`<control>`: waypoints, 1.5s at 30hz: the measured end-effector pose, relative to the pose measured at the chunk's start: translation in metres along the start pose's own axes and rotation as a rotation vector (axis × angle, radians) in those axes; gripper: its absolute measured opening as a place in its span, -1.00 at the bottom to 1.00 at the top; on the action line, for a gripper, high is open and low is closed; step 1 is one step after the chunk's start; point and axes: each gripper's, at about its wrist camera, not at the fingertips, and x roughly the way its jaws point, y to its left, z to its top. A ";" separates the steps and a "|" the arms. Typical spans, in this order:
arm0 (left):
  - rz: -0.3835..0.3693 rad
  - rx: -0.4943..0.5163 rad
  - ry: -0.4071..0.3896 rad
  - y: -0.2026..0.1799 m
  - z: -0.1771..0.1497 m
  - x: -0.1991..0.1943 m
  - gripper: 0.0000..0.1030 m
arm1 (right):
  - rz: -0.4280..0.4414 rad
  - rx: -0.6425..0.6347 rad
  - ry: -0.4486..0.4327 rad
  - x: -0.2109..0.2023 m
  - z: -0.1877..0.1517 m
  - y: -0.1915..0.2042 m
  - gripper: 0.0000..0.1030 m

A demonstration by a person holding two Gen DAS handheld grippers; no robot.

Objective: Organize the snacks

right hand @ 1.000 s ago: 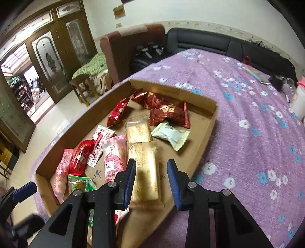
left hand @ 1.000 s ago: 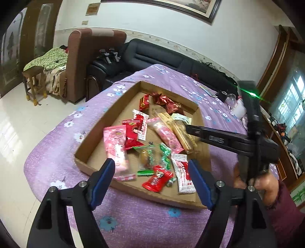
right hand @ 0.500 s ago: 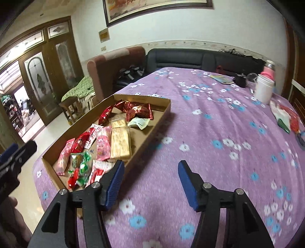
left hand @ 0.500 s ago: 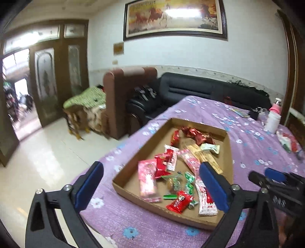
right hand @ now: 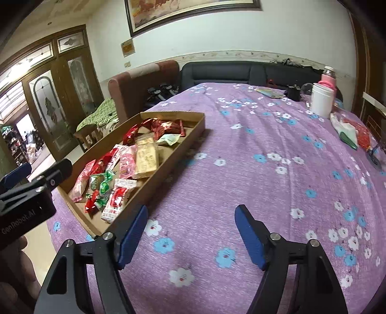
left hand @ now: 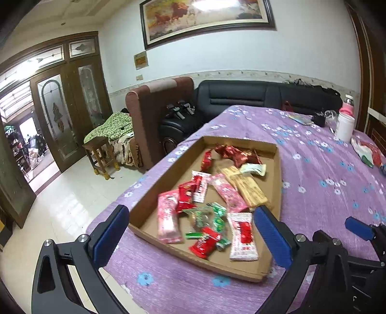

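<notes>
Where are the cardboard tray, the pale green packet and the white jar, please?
cardboard tray (left hand: 154, 190): left wrist view, left wall.
pale green packet (left hand: 253, 168): left wrist view, wrapper's middle.
white jar (right hand: 322, 100): right wrist view, middle of its side.

Purple floral cloth (right hand: 265, 169) covers the surface, mid-frame. White jar (right hand: 322, 100) with pink bottle (right hand: 328, 76) behind it, upper right. Black sofa (left hand: 253, 96) and brown armchair (left hand: 154, 106) behind, centre. Framed horse painting (left hand: 205, 17) at top. Wooden stool (left hand: 100, 154) and glass-panelled doors (left hand: 60, 116), left.
</notes>
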 end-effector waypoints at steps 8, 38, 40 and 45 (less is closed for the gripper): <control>-0.029 0.022 0.034 -0.016 -0.005 0.002 1.00 | -0.055 -0.019 -0.038 -0.011 -0.008 -0.005 0.67; -0.060 -0.010 0.028 -0.008 -0.009 -0.003 1.00 | -0.071 -0.056 -0.106 -0.024 -0.019 0.009 0.78; -0.054 -0.022 0.016 -0.006 -0.009 -0.006 1.00 | -0.071 -0.056 -0.115 -0.026 -0.020 0.010 0.78; 0.030 -0.087 -0.214 0.009 -0.008 -0.048 1.00 | -0.073 -0.068 -0.125 -0.030 -0.022 0.013 0.78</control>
